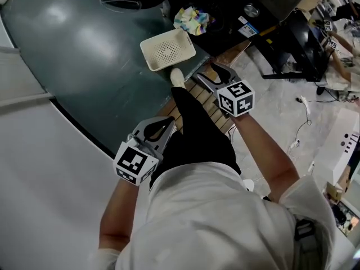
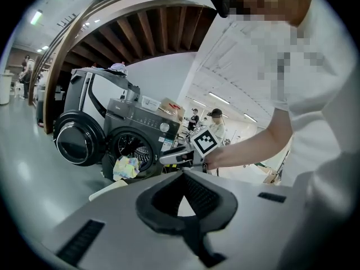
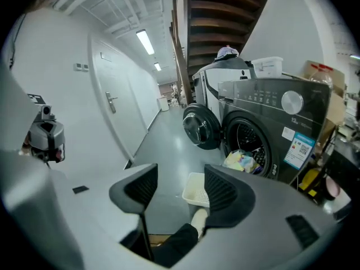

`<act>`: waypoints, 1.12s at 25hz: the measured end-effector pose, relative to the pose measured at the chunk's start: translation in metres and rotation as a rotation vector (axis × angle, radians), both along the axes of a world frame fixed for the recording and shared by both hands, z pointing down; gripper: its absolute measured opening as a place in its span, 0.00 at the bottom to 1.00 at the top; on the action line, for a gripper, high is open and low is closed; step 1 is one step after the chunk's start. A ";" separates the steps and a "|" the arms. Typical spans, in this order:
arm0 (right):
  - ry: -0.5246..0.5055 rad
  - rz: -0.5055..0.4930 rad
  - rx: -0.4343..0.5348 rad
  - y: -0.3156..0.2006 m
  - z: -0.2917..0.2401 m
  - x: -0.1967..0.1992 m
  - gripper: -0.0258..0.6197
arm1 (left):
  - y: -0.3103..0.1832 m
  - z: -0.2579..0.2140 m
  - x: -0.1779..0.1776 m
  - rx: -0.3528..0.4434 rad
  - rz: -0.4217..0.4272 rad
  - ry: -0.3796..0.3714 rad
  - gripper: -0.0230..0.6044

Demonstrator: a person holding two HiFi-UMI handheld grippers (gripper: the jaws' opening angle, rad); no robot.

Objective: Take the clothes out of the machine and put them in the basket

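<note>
A dark front-loading washing machine (image 3: 264, 128) stands with its round door (image 3: 198, 126) swung open. Multi-coloured clothes (image 3: 243, 161) hang out of its drum mouth, also seen as clothes (image 1: 191, 20) from above and as clothes (image 2: 126, 167) in the left gripper view. A cream perforated basket (image 1: 167, 49) sits on the grey floor just in front of the machine. My right gripper (image 3: 180, 176) is open and empty, held up short of the basket (image 3: 197, 189). My left gripper (image 2: 183, 174) has its tips together, with nothing between them. Both hover in front of my body, right gripper (image 1: 212, 72) and left gripper (image 1: 167, 121).
My black trouser leg and white shoe (image 1: 176, 76) stand just behind the basket. A slatted wooden platform (image 1: 208, 103) lies underfoot. A black office chair (image 1: 298, 49) and floor cables (image 1: 306, 114) are at the right. A white wall with a door (image 3: 109, 103) runs along the left.
</note>
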State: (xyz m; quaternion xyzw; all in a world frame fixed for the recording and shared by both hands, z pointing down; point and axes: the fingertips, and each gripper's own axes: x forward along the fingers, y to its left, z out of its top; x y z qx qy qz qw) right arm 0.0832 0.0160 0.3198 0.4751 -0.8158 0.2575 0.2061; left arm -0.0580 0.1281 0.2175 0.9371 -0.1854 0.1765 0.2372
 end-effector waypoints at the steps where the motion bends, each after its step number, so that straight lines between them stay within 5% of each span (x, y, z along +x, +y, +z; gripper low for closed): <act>1: 0.000 0.017 -0.009 -0.012 0.009 0.004 0.42 | -0.008 0.004 0.002 -0.005 0.009 -0.005 0.03; 21: -0.092 0.443 -0.215 -0.226 0.211 0.089 0.53 | -0.162 0.085 0.055 -0.056 0.119 0.004 0.03; 28: -0.053 0.502 -0.264 -0.277 0.277 0.117 0.55 | -0.214 0.117 0.071 -0.059 0.132 0.002 0.03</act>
